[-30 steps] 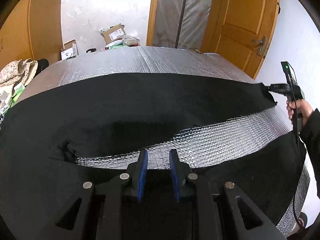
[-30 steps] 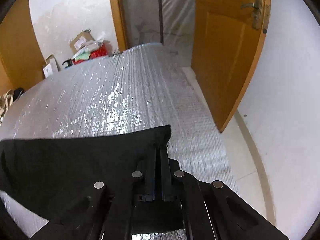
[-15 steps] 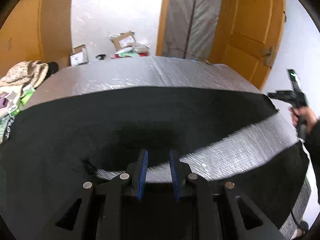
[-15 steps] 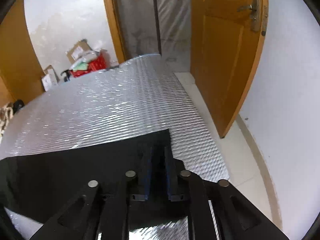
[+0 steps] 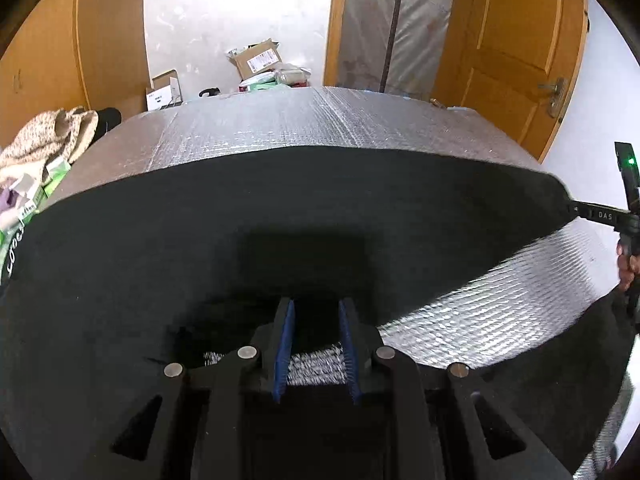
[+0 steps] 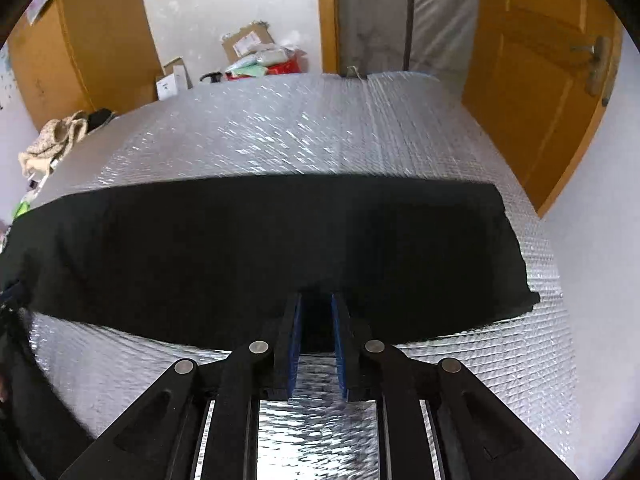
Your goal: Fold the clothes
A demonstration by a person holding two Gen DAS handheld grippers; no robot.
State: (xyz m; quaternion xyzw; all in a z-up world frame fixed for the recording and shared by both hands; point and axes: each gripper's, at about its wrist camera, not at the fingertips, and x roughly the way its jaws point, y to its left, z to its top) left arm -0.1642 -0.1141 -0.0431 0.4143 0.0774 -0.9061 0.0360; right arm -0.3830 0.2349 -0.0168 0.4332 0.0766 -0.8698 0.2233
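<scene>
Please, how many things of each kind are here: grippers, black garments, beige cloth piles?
Grippers: 2 (left gripper; right gripper, jaws opening, garment not pinched)
Black garment: 1
Beige cloth pile: 1
Total: 4

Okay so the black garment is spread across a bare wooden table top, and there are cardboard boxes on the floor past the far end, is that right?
Not quite. The black garment lies on a table covered in silver quilted foil, not bare wood; the right wrist view shows it plainly. The wood you see is the doors behind. The cardboard boxes are indeed on the floor past the far end.
</scene>
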